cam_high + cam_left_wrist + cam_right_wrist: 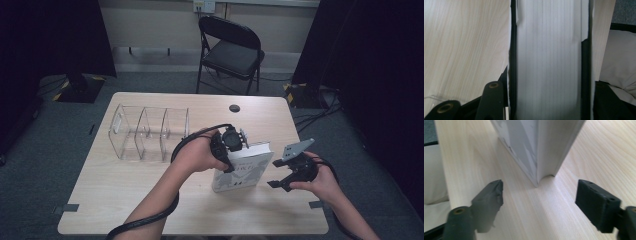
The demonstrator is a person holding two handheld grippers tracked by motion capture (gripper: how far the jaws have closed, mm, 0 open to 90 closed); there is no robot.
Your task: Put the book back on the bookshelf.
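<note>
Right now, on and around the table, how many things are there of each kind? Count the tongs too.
Books: 1, the book, standing on the table
Clear organizers: 1, the clear divided organizer
Handheld tongs: 2, the left tongs clamped on the book, the right tongs open beside it
Folding chairs: 1, the black folding chair beyond the table
Total: 5

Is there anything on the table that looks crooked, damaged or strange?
Only the book: it stands on its edge, tilted, held up by the left gripper clamped across its pages. The clear organizer stands straight. The right gripper waits open beside the book.
</note>
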